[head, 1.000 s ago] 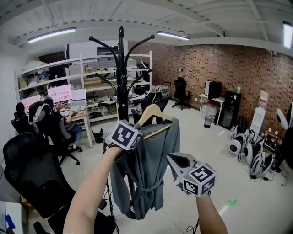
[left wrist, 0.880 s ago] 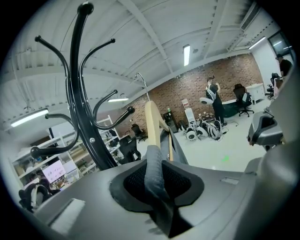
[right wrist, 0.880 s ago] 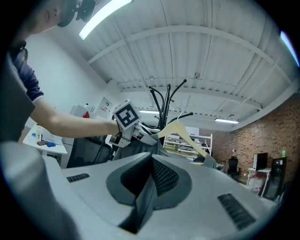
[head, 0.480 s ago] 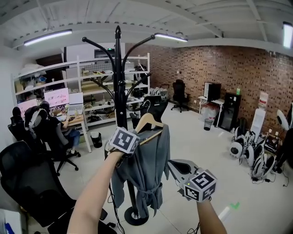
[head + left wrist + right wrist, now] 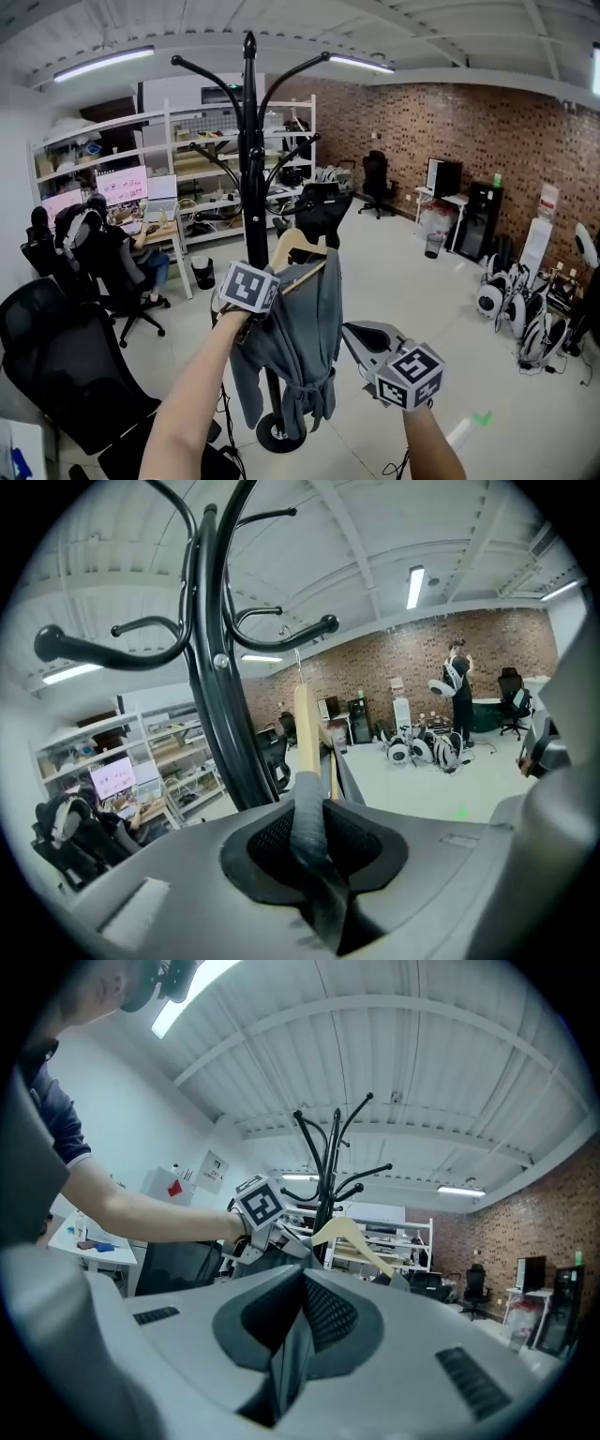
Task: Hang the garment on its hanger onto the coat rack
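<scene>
Head view forward, left gripper view probably nearest, all share coat rack (image 5: 252,169)

grey garment (image 5: 300,330); pale wood hanger (image 5: 292,244); black coat rack (image 5: 252,150); red-brown brick wall (image 5: 441,131); white ceiling (image 5: 422,33)

One black coat rack (image 5: 251,178). One wooden hanger (image 5: 298,246), carrying one grey garment (image 5: 300,342). One left gripper (image 5: 309,797) and one right gripper (image 5: 302,1283), two in all. One white shelving unit (image 5: 170,141) behind. One brick wall (image 5: 450,131).
</scene>
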### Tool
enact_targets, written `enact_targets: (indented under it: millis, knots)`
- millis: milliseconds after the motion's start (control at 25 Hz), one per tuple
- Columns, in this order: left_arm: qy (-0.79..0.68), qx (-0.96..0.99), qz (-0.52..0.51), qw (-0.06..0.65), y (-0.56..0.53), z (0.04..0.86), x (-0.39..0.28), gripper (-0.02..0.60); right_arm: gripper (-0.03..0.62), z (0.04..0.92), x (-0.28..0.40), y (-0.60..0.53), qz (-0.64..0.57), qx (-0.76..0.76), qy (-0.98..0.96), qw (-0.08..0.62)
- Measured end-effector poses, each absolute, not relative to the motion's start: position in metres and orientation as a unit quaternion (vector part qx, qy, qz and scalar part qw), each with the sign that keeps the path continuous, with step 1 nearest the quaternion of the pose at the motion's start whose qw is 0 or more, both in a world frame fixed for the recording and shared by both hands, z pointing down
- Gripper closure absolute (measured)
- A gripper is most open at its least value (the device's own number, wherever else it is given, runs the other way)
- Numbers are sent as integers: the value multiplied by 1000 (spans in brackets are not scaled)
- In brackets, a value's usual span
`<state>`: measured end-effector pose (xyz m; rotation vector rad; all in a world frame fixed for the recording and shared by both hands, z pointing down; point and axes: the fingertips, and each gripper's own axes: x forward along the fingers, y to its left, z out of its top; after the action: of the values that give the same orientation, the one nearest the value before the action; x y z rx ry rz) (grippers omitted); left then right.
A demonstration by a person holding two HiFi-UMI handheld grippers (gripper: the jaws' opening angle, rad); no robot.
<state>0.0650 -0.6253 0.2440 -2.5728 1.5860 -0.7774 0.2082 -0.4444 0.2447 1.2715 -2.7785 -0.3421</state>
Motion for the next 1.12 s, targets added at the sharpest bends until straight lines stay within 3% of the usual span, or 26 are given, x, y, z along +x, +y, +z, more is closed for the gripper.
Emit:
enact_targets:
  millis: [240, 640, 680, 760, 840, 1040, 1120]
  knots:
    - [526, -817, -238, -6, -624, 260, 55, 497, 580, 249, 206, -443, -106, 406, -907, 39]
    - [537, -813, -221, 37, -619, 256, 57, 488, 580, 255, 203, -436, -101, 405, -908, 43]
    - [542, -812, -215, 38, -619, 255, 55, 472, 580, 255, 204, -436, -100, 405, -908, 44]
    - [546, -814, -195, 42, -615, 254, 52, 314, 580, 256, 205, -434, -98, 406, -908, 45]
    - [543, -818, -181, 59, -603, 251, 51, 275, 580, 258, 206, -432, -96, 406, -908, 46]
    - [546, -820, -136, 106, -542, 236, 44, 272, 580, 267, 208, -424, -85, 407, -908, 46]
    - [546, -824, -102, 112, -509, 234, 45, 319, 580, 273, 209, -420, -78, 406, -910, 47]
